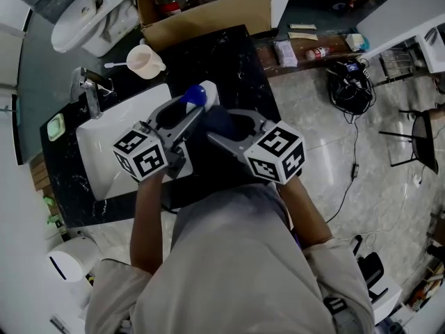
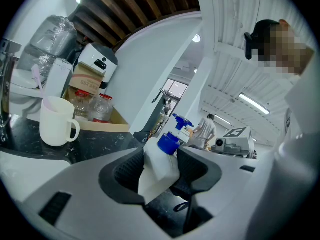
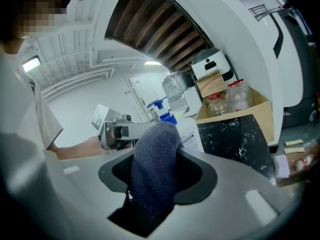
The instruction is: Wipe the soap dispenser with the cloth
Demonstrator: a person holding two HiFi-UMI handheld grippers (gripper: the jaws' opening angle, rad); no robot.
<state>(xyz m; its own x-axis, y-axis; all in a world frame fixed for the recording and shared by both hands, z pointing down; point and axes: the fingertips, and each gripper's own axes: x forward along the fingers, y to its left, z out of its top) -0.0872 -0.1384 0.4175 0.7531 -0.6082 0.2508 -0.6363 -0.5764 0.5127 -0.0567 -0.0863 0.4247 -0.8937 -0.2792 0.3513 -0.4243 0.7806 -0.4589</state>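
Note:
The soap dispenser [image 2: 160, 165] is a white bottle with a blue pump top [image 1: 195, 95], and my left gripper [image 2: 159, 171] is shut on its body. It stands upright over the dark counter beside the sink. My right gripper [image 3: 156, 176] is shut on a dark blue cloth [image 3: 154, 169], bunched between the jaws. In the head view the cloth [image 1: 217, 122] sits right beside the dispenser's right side; contact is hidden. The right gripper view shows the bottle's labelled side [image 3: 190, 134] just beyond the cloth.
A white sink [image 1: 104, 152] with a chrome tap [image 1: 89, 92] lies left. A white cup [image 1: 146, 61] and a cardboard box [image 1: 205, 9] of bottles stand at the back of the black counter [image 1: 229, 58]. A toilet [image 1: 90, 16] is far left.

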